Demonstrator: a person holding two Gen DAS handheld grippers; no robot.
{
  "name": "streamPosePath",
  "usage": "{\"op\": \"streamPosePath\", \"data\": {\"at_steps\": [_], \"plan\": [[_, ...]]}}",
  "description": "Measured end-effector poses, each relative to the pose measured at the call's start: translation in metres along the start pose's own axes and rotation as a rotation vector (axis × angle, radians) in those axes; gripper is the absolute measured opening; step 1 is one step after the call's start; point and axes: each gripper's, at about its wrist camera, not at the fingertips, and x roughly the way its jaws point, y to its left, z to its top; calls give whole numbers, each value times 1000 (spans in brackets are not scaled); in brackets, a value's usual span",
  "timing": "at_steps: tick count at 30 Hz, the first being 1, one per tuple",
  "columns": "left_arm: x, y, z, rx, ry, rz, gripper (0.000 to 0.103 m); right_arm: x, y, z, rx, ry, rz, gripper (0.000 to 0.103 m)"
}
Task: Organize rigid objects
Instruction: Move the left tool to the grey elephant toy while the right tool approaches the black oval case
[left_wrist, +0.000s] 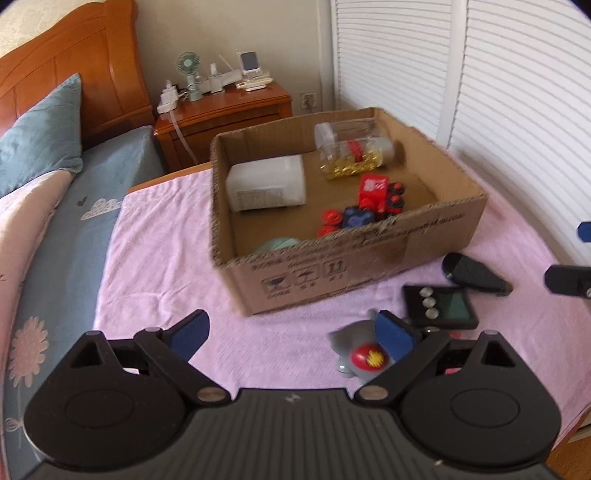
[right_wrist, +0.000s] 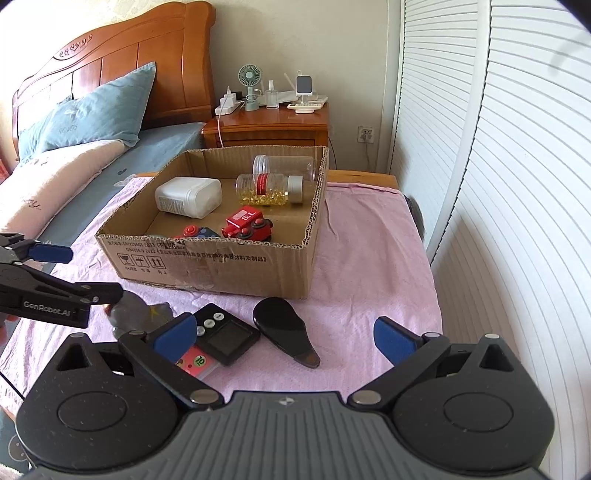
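Observation:
A cardboard box stands on the pink cloth. It holds a white container, a capsule bottle, a clear jar, a red toy train and a blue-and-red toy. In front of the box lie a grey toy with a red button, a black timer and a black spoon-shaped piece. My left gripper is open, one finger right by the grey toy. My right gripper hangs open over the timer and the black piece.
A pink card lies partly under the timer. The bed with a blue pillow runs along the left. A wooden nightstand with a small fan and chargers stands behind the box. White slatted doors close off the right side.

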Motion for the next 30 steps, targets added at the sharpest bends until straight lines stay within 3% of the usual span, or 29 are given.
{"op": "streamPosePath", "data": {"at_steps": [4, 14, 23, 30], "plan": [[-10, 10, -13, -31, -4, 25, 96, 0, 3, -6, -12, 13, 6, 103], [-21, 7, -44, -79, 1, -115, 97, 22, 17, -27, -79, 90, 69, 103], [-20, -8, -47, -37, 5, -133, 97, 19, 20, -31, -85, 84, 78, 103], [-26, -13, -51, 54, -2, -208, 97, 18, 18, -33, -89, 89, 94, 103]]}}
